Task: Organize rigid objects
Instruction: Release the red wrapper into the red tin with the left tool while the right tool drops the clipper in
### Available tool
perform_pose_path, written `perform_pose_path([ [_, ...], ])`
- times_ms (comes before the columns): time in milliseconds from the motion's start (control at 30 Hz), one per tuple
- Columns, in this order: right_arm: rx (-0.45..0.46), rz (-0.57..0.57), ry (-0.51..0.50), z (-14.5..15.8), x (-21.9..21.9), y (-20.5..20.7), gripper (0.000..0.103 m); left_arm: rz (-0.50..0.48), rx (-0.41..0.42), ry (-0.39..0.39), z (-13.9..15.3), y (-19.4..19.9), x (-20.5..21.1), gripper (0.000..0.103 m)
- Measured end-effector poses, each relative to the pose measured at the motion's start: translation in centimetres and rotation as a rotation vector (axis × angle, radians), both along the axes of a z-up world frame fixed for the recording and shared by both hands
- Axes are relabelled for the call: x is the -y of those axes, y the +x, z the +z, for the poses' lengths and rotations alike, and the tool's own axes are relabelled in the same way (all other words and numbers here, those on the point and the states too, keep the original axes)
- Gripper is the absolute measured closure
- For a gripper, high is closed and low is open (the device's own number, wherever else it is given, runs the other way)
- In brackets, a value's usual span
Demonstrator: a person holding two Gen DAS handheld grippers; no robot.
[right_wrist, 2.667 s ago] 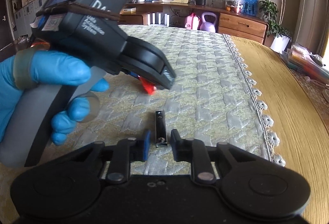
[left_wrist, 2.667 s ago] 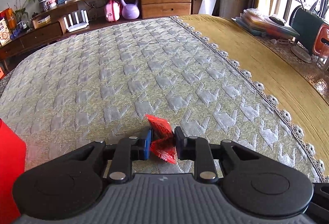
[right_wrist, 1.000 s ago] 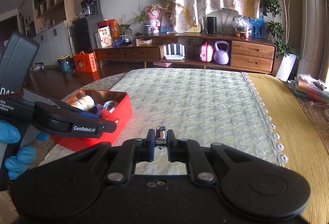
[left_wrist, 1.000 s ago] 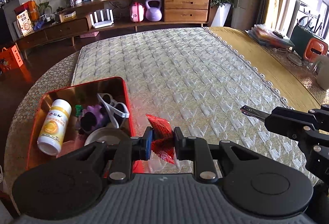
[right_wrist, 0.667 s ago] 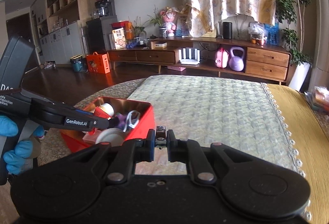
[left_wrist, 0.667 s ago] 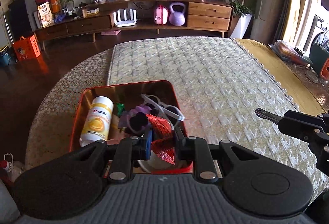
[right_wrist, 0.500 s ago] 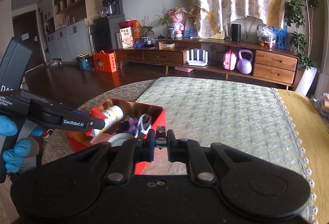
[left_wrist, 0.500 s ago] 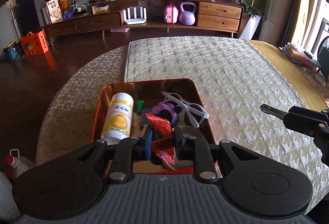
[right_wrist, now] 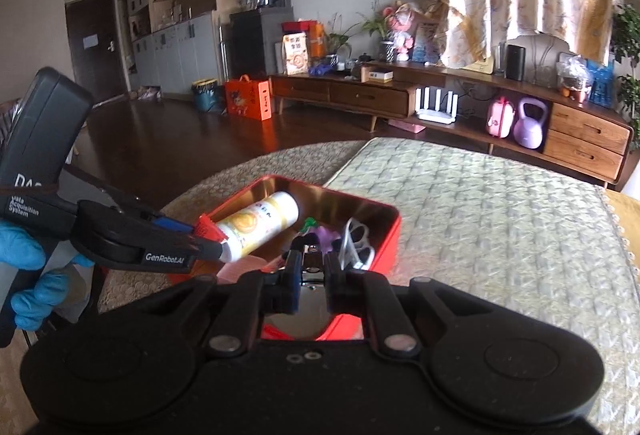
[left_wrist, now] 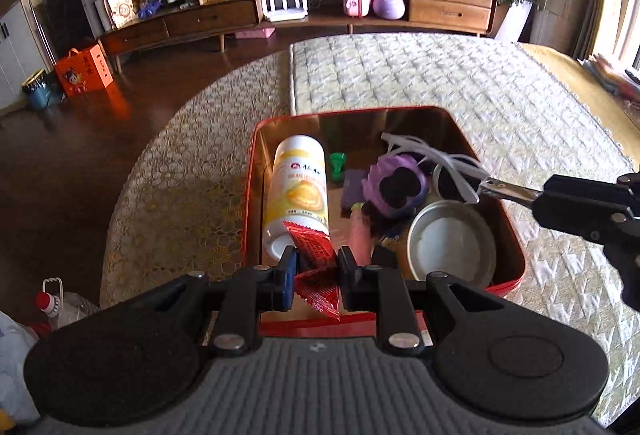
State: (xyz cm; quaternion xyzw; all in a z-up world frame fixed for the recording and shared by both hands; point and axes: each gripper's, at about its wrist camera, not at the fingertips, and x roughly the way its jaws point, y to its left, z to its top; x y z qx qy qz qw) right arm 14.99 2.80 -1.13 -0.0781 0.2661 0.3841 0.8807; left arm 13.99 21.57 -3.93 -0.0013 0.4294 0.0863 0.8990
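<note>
Over the red tin [left_wrist: 516, 255], L hand-held gripper [left_wrist: 316, 267] pinches red packet [left_wrist: 316, 247] — R hand-held gripper [right_wrist: 312, 271] clamps prob. nail clipper [right_wrist: 311, 262].

Soft daylight enters from the right, the dark floor stays dim, and fisheye distortion bends slightly blurred edges.

Home living rm: TV sideboard [right_wrist: 448, 91] w/ plants [right_wrist: 374, 21] (kettlebell [right_wrist: 530, 123] too).
</note>
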Motion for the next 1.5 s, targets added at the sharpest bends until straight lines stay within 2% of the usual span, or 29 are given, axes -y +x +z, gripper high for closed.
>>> perform_pose_path([
  [400,-0.011,0.039,-0.07,-2.3,-3.6,0.7,0.093,0.017,-0.052,-0.024,-2.5,2.0,-1.0,0.082],
  [833,-0.075,0.058,-0.122,-3.9,-4.0,0.6,0.092,0.021,-0.07,-0.082,-3.6,2.6,-1.4,0.082],
  [1267,-0.102,0.03,-0.105,-3.1,-3.0,0.4,0.079,0.028,-0.074,-0.079,-3.3,1.8,-0.8,0.081],
  [1367,-0.103,0.026,-0.101,-2.8,-2.7,0.2,0.078,0.031,-0.061,-0.073,-2.9,1.4,-0.5,0.079],
  [1433,-0.103,0.023,-0.098,-2.6,-2.5,0.1,0.077,0.036,-0.048,-0.067,-2.6,1.0,-0.4,0.071],
  [1500,-0.103,0.015,-0.094,-2.4,-2.3,0.0,0.075,0.033,-0.037,-0.073,-2.2,0.6,-0.2,0.042],
])
